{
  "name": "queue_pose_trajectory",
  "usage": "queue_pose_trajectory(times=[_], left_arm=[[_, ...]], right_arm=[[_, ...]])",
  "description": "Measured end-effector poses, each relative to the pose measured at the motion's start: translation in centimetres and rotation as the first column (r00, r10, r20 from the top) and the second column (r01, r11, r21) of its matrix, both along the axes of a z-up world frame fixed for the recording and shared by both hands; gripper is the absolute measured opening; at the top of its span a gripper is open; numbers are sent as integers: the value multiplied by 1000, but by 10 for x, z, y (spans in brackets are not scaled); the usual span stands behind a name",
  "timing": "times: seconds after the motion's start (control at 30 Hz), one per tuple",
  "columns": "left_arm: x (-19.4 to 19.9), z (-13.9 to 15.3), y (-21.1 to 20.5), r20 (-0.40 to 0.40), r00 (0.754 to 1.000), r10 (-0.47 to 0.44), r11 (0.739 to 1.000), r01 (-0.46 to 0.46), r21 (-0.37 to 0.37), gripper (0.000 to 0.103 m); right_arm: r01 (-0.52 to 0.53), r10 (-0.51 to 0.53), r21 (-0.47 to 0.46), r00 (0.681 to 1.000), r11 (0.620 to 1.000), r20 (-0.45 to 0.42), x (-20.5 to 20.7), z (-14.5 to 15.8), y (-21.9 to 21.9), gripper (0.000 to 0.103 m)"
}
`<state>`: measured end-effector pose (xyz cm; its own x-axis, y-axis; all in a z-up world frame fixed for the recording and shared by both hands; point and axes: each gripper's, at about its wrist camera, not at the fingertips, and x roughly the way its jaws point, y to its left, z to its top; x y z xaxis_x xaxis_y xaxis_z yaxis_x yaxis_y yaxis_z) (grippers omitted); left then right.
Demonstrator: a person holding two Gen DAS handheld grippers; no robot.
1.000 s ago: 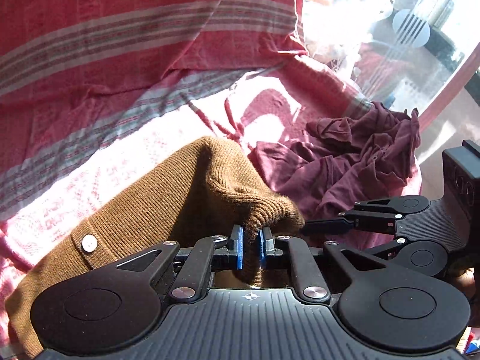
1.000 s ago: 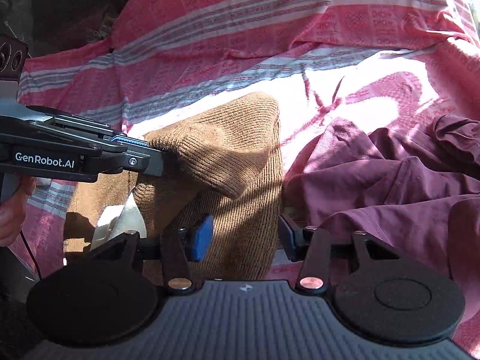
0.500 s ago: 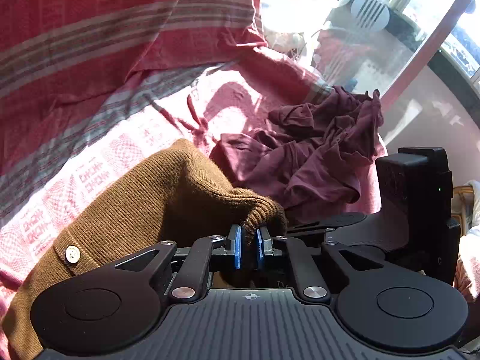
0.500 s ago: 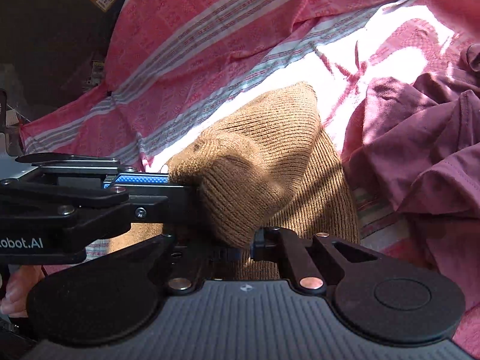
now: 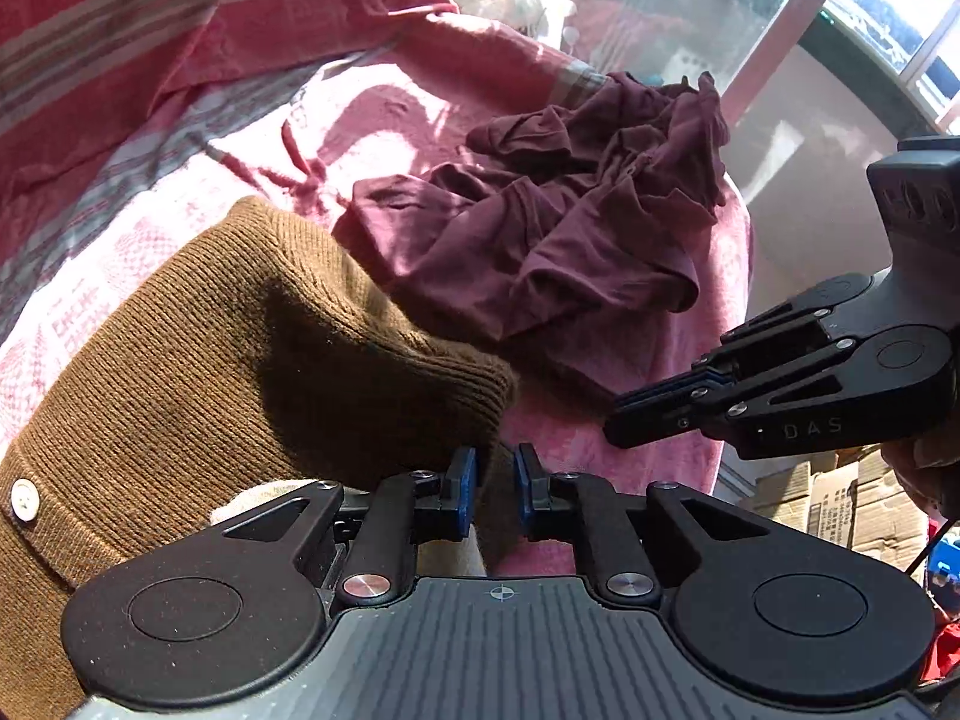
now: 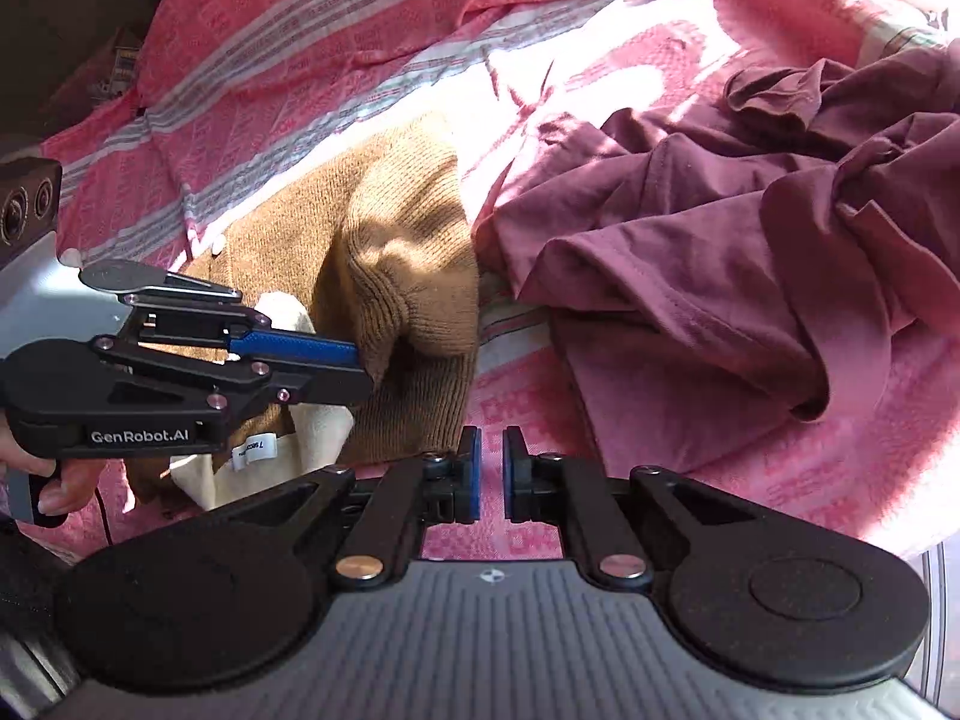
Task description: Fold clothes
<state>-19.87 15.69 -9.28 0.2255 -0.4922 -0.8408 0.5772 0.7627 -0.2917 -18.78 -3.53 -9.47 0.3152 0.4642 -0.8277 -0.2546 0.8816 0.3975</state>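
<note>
A brown knit cardigan (image 5: 198, 360) with a white button lies partly folded on the pink cloth-covered surface (image 5: 180, 192). My left gripper (image 5: 495, 489) is shut on its ribbed edge; from the right wrist view it (image 6: 360, 369) grips the cardigan (image 6: 408, 252) from the left. My right gripper (image 6: 491, 474) is nearly shut with nothing between its pads, just right of the cardigan; in the left wrist view it (image 5: 624, 420) hovers at the right. A crumpled maroon shirt (image 5: 570, 228) lies beside the cardigan, also in the right wrist view (image 6: 750, 240).
A cream garment with a white label (image 6: 258, 450) lies under the cardigan. Cardboard boxes (image 5: 840, 498) stand past the surface's right edge. A glass window (image 5: 660, 12) is behind.
My right gripper has closed and drawn back to the right, off the cardigan. My left gripper still holds the ribbed edge and has moved it toward the maroon shirt.
</note>
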Motion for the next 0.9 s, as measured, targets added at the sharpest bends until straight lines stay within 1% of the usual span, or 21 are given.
queue_pose_trajectory(times=[0.03,0.07,0.1,0.13,0.17,0.23,0.27,0.33,0.37,0.4,0.43,0.47,0.5,0.57,0.6,0.63,0.67,0.7,0.77,0.83,0.9], left_arm=[[0,-5,-1,-7,1000,3,1000,-3,0,28],[-1,-10,-3,-14,1000,7,1000,-7,0,28],[-2,-14,-3,-22,1000,9,1000,-9,3,28],[-3,-18,-3,-30,999,12,1000,-11,9,28],[-4,-22,-4,-38,999,14,1000,-13,14,28],[-10,-16,10,-34,999,43,999,-43,9,28],[-13,-11,18,-29,998,61,998,-61,4,28],[-19,-2,34,-20,995,96,995,-96,-6,28],[-23,3,42,-15,993,113,993,-113,-11,29],[-27,10,55,1,989,151,989,-151,-6,33],[-32,17,71,25,979,202,979,-203,7,44],[-36,21,89,36,965,259,965,-260,16,48],[-40,24,107,39,947,318,947,-319,24,49],[-48,29,143,47,901,431,901,-433,38,51],[-52,32,161,51,873,486,872,-488,45,51],[-56,34,180,56,841,538,840,-541,51,51],[-58,32,188,60,828,557,826,-560,63,51],[-57,28,190,62,827,559,824,-562,77,51],[-57,20,195,68,825,561,818,-565,105,50],[-56,12,200,73,823,564,812,-568,133,49],[-56,4,205,78,821,566,805,-571,161,48]], right_arm=[[-3,3,-1,1000,1000,18,6,7,0,16],[-10,10,0,999,1000,35,12,12,4,27],[-25,25,3,998,1000,50,19,15,10,35],[-42,41,9,997,999,59,27,16,17,52],[-59,58,14,996,998,67,35,17,25,60],[-107,105,13,991,994,87,52,15,41,61],[-125,125,2,989,992,85,61,13,49,65],[-150,151,-18,986,989,72,75,6,61,70],[-159,160,-19,986,987,55,79,1,64,70],[-169,170,-21,985,985,38,83,-4,67,71],[-185,185,-28,982,982,26,83,-8,70,72],[-200,200,-35,980,979,15,84,-12,74,75],[-214,215,-40,977,976,3,84,-16,77,75],[-216,215,-17,976,976,-26,83,-15,80,74],[-216,216,-6,976,976,-40,83,-15,82,70],[-216,216,6,975,976,-54,82,-14,83,51],[-216,217,18,974,976,-68,82,-14,85,30],[-216,218,29,972,976,-83,81,-13,86,25],[-215,220,55,969,975,-111,80,-12,89,22],[-188,213,155,963,970,-166,77,-2,78,22],[-135,166,143,958,980,-234,74,-15,64,22]])
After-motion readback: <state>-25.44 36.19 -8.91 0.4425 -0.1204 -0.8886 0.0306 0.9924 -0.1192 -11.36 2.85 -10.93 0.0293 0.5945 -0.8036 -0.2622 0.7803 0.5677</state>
